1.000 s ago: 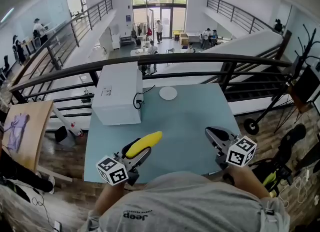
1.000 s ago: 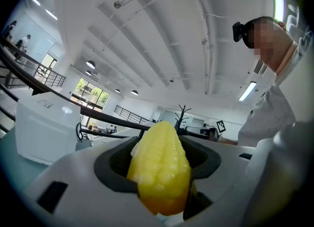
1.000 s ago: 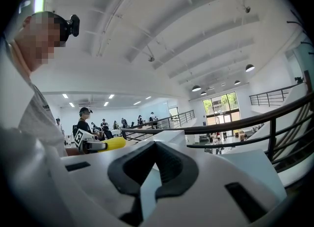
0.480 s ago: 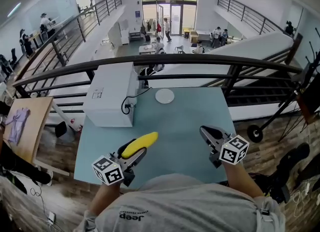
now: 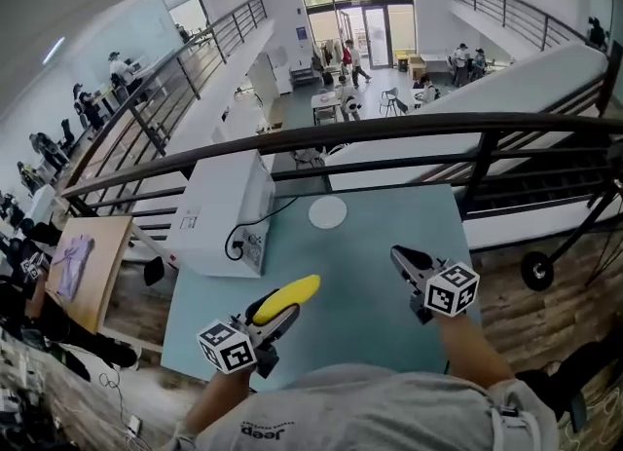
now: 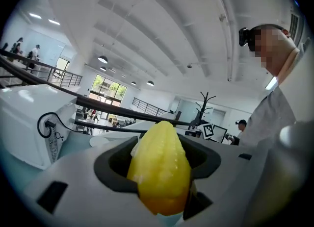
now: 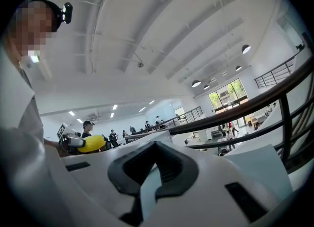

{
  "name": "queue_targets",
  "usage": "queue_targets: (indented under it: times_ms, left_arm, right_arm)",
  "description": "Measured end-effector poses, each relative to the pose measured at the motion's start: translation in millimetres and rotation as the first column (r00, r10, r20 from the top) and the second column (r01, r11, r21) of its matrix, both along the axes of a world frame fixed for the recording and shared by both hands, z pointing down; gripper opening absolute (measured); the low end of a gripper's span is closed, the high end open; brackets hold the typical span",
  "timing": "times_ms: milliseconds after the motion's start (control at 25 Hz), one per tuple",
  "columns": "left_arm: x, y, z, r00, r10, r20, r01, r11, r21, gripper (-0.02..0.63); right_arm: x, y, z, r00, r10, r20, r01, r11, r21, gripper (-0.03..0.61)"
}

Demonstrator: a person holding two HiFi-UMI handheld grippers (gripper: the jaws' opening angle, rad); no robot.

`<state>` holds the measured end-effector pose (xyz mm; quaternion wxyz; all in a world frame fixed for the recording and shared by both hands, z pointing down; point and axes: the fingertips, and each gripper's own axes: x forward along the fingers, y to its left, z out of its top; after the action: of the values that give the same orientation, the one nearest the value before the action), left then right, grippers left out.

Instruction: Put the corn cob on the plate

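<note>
My left hand-held gripper [image 5: 289, 313] clamps the corn cob [image 5: 284, 298] above the pale-blue bench [image 5: 375, 244]. To its right, my right hand-held gripper [image 5: 399, 256] is closed and empty. Ahead of both lies the white plate [image 5: 327, 211], then a dark railing [image 5: 409, 128] over an open hall.
</note>
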<state>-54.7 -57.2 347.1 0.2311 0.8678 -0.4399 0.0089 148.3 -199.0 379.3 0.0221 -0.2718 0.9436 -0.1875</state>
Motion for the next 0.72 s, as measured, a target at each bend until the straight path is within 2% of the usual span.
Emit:
queue_targets:
  times_ms: [120, 240, 360, 440, 600, 720]
  left_arm:
    - [-16.2, -23.2, 17.7, 1.0, 0.016, 0.016, -0.016, 1.0, -0.022, 0.261]
    - [-39.3, -52.8, 39.0, 0.998, 0.056, 0.026, -0.055, 0.998, -0.032, 0.261]
    - [-64.9, -80.8, 65.6, 0.996, 0.087, 0.028, -0.086, 0.995, -0.051, 0.261]
    - [-78.9, -104.9, 77.6, 0.994, 0.105, 0.028, -0.103, 0.993, -0.053, 0.261]
    - [-78.3, -145.4, 86.7, 0.994, 0.112, 0.004, -0.112, 0.993, -0.026, 0.261]
    - [-71.4, -174.9, 94.7, 0.996, 0.09, 0.0, -0.09, 0.996, -0.007, 0.261]
  right_arm:
    - [-6.3, -12.4, 30.1, 1.0, 0.017, -0.026, -0.018, 0.999, -0.032, 0.017]
    - [-15.8, -29.6, 53.9, 0.995, 0.077, -0.062, -0.08, 0.995, -0.052, 0.017]
    - [-35.1, -32.4, 76.5, 0.987, 0.137, -0.088, -0.145, 0.985, -0.098, 0.017]
    - [-53.5, -28.1, 87.5, 0.985, 0.136, -0.108, -0.149, 0.981, -0.123, 0.017]
    - [-64.2, -27.0, 98.6, 0.979, 0.097, -0.178, -0.122, 0.983, -0.139, 0.017]
    - [-56.7, -58.1, 100.4, 0.976, 0.097, -0.197, -0.127, 0.982, -0.142, 0.017]
